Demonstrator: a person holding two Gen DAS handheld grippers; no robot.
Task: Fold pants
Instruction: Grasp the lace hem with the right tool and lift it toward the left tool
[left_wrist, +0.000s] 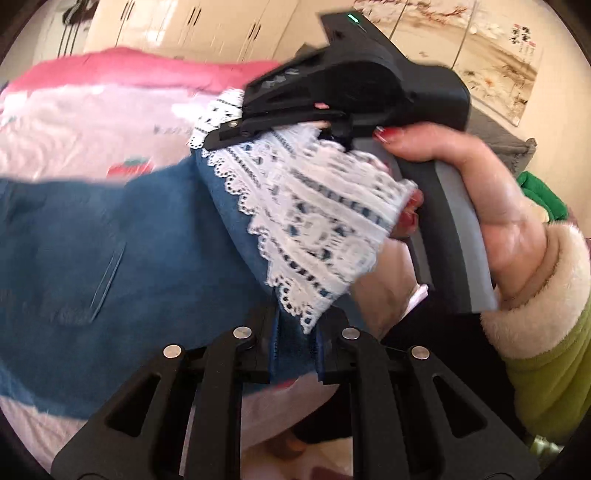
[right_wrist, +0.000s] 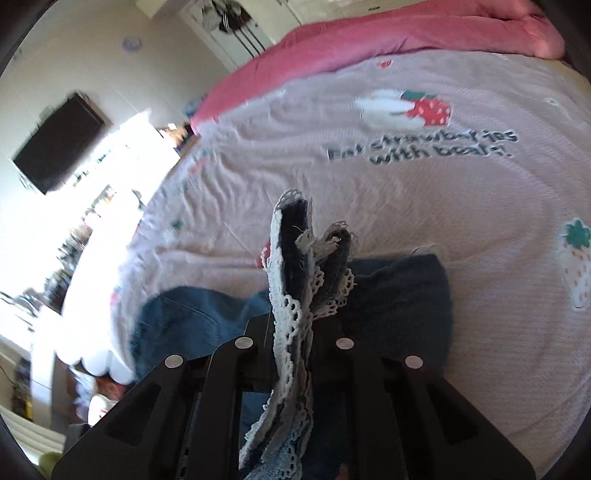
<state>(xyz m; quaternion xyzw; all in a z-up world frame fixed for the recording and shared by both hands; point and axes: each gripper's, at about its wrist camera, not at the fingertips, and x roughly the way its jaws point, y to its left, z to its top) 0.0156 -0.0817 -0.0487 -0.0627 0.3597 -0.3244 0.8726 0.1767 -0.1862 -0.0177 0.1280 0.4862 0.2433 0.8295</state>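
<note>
Denim pants (left_wrist: 110, 240): blue, with a white lace trim (left_wrist: 314, 221) at the hem, partly spread on the bed and partly lifted off it.
Bed cover (right_wrist: 406, 203): pale pink, printed with strawberries and dark lettering; a deeper pink quilt (right_wrist: 369, 33) lies bunched along the far edge.
Left claw (left_wrist: 295, 354): clenched on a fold of blue denim right at the lace edge, near the bottom of its own view.
Right claw (right_wrist: 295, 343): clenched on a bunched stack of lace-trimmed hem layers, which stand up between its fingers and reach toward the far side.
Right claw seen from the left: black body (left_wrist: 354, 85) at the upper right, its fingers pinching lace, gripped by a hand (left_wrist: 480, 192) in a green sleeve with a cream fleece cuff.
Pants on the bed: in the right wrist view, denim lies flat to the left and right just beyond the claw.
Room: a dark screen (right_wrist: 59, 144) hangs on the far left wall.
</note>
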